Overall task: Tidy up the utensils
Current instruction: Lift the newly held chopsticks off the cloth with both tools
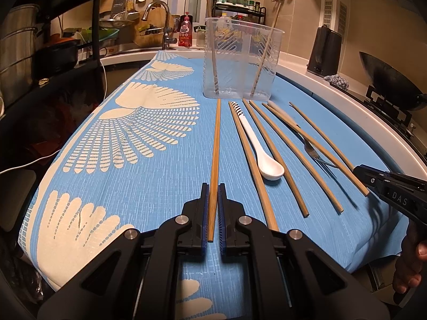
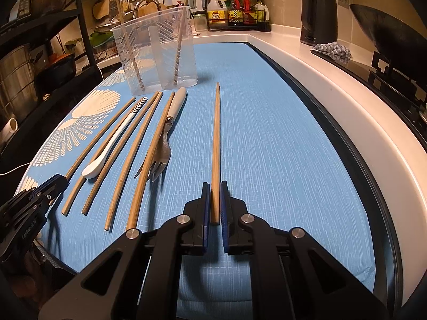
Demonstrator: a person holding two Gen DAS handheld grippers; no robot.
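item: my left gripper [image 1: 213, 208] and right gripper [image 2: 215, 205], each clamped on one chopstick [image 1: 215, 157]; lift level toward the holder [image 1: 241, 61] at the cloth's far edge.

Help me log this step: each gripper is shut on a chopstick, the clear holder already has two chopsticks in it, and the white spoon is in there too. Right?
Not quite. The white spoon is not in the clear holder; it lies on the blue cloth among the loose chopsticks, as the left wrist view shows. The rest holds: the left gripper and right gripper each clamp a chopstick, and two stand in the holder.
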